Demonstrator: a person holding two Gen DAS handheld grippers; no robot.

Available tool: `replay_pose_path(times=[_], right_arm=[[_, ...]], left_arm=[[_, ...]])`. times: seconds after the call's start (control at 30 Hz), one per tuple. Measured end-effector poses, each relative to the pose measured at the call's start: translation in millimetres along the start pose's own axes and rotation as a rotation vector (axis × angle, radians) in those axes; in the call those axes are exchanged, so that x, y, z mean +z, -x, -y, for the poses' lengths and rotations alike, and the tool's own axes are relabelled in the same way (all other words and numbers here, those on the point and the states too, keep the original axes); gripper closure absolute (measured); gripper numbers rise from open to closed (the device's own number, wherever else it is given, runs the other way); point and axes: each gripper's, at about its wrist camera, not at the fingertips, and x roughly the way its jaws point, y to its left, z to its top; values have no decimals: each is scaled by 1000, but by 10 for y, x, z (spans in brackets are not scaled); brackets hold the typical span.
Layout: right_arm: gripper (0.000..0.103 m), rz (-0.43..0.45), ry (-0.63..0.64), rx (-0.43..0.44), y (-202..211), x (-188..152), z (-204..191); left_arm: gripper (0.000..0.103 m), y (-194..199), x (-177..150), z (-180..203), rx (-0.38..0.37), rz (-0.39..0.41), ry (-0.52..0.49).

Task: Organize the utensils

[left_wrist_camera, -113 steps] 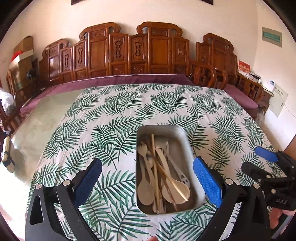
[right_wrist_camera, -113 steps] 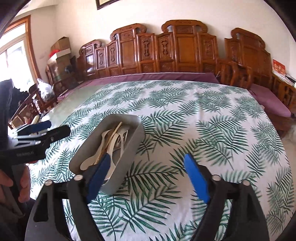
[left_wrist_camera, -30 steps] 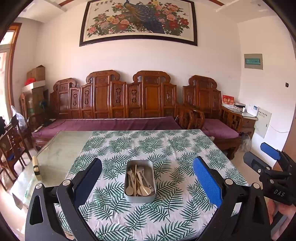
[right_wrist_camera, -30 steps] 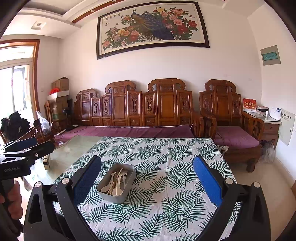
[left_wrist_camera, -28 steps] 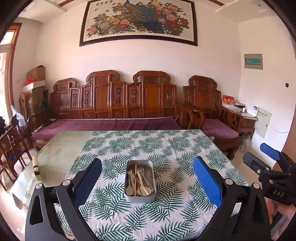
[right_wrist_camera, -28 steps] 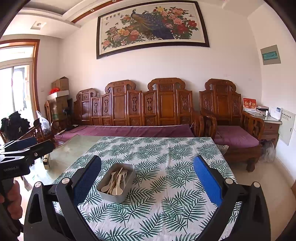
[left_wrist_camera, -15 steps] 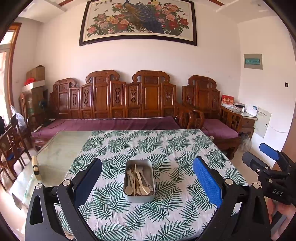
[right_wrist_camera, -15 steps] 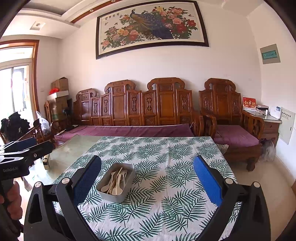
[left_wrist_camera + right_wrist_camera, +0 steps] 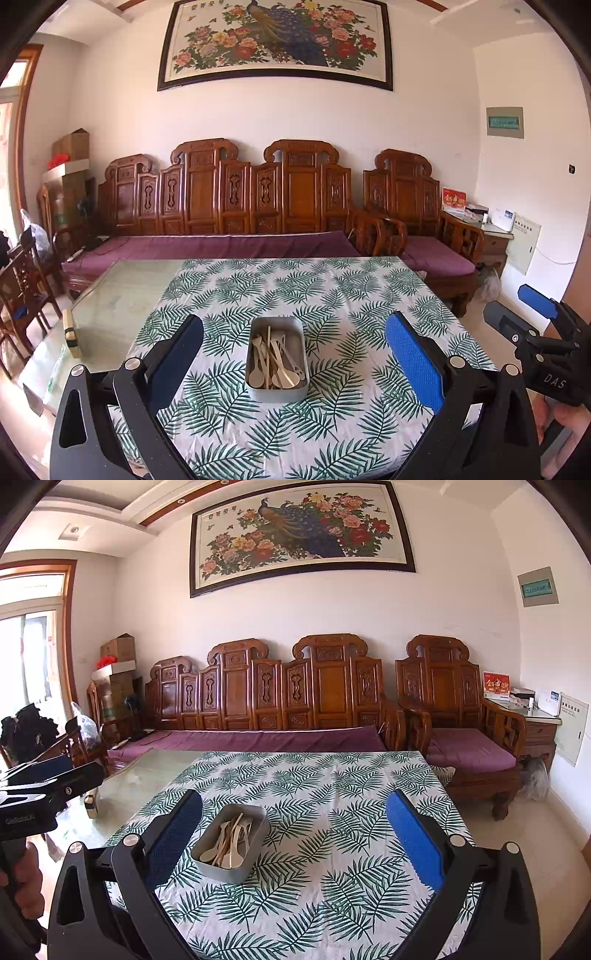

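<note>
A grey metal tray (image 9: 255, 391) (image 9: 255, 864) sits on the palm-leaf tablecloth (image 9: 332, 295) (image 9: 332, 794), near the table's front. Several pale wooden spoons and chopsticks (image 9: 275, 363) (image 9: 231, 840) lie jumbled inside it. My left gripper (image 9: 293, 354) hangs open, well back from the tray and above it, nothing between its blue pads. My right gripper (image 9: 293, 834) is also open and empty, with the tray ahead to its left. Each gripper shows at the edge of the other's view, held by a hand.
The cloth covers the right part of a glass-topped table (image 9: 122, 295). A small block (image 9: 70, 332) stands near its left edge. A carved wooden bench with purple cushions (image 9: 221, 247) runs behind the table. Wooden chairs (image 9: 22, 295) stand at the left.
Since 3.8 s ago both grippers have pulled far back and up from the tray, which now looks small. Over the last second almost nothing has shifted.
</note>
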Motion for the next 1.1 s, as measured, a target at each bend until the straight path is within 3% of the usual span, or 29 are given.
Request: replay_pose_path(times=[1.1], right_arm=[[3,-3,-5,-2,-4,-21,25]], left_arm=[[8,-9,-12,2,1,-3,0]])
